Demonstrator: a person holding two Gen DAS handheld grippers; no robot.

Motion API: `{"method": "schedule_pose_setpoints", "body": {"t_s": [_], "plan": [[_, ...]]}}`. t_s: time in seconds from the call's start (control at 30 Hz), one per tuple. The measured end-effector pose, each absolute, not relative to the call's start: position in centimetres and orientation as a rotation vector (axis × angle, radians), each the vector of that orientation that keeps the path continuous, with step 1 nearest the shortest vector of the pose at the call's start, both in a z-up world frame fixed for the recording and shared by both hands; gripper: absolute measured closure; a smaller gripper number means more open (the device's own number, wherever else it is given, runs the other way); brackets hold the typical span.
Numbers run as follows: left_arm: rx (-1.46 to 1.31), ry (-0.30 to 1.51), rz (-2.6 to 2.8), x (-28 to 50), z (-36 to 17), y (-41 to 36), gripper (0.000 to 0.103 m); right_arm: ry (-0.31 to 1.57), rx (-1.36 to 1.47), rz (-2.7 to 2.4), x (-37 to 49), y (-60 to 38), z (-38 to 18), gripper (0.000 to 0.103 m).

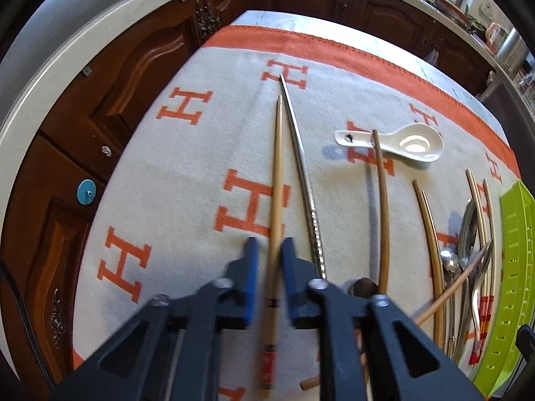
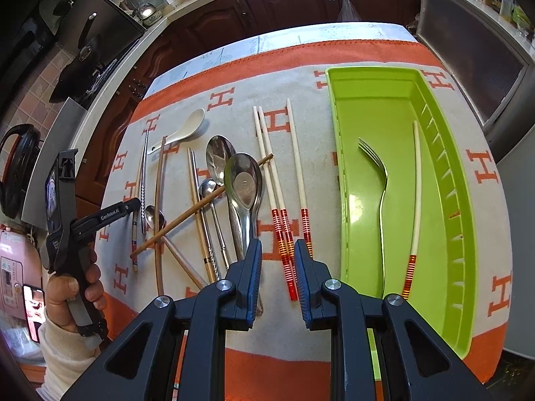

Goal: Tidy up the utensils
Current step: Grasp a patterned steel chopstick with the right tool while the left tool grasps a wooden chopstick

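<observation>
My left gripper (image 1: pixel 270 250) has its blue pads close on either side of a light wooden chopstick (image 1: pixel 276 173) that lies on the cloth; the grip looks shut on it. A metal chopstick (image 1: pixel 301 170) lies just right of it. My right gripper (image 2: pixel 278 250) is open and empty above the red-banded ends of several white chopsticks (image 2: pixel 282 180). The green tray (image 2: pixel 444 180) at the right holds a fork (image 2: pixel 381 180) and one white chopstick (image 2: pixel 415 183). The left gripper (image 2: pixel 132 205) also shows in the right wrist view, at the far left.
A white ceramic spoon (image 1: pixel 401 142), brown chopsticks (image 1: pixel 383 207) and a pile of metal spoons (image 2: pixel 242 183) with crossed chopsticks lie on the orange-and-grey cloth (image 1: pixel 187 173). Wooden cabinets (image 1: pixel 100 107) surround the table. The tray's rim (image 1: pixel 515 267) shows at the right.
</observation>
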State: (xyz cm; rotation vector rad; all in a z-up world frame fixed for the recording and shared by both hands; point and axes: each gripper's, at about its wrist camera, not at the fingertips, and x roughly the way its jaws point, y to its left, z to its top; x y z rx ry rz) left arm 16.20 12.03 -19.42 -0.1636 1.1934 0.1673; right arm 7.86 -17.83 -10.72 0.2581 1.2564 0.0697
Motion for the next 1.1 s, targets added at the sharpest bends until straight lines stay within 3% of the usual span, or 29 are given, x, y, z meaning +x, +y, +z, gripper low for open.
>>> {"method": "schedule_pose_setpoints", "body": {"t_s": [0.27, 0.53, 1.0, 1.1], "plan": [[-0.289, 1.104, 0.175, 13.4, -19.4, 15.6, 0.099, 1.256, 0.223, 0.148, 8.3, -15.2, -10.5, 0.083], [-0.330, 1.086, 0.155, 9.8, -18.1, 17.9, 0.099, 1.234, 0.171, 0.348, 12.1, -6.2, -9.8, 0.083], [-0.349, 1.072, 0.074, 6.2, -16.7, 19.6, 0.099, 1.222, 0.121, 0.454, 19.9, 5.9, -14.9, 0.083], [-0.355, 1.089, 0.055, 5.7, -17.2, 19.9, 0.099, 1.215, 0.109, 0.449, 20.8, 6.7, -15.8, 0.074]]}}
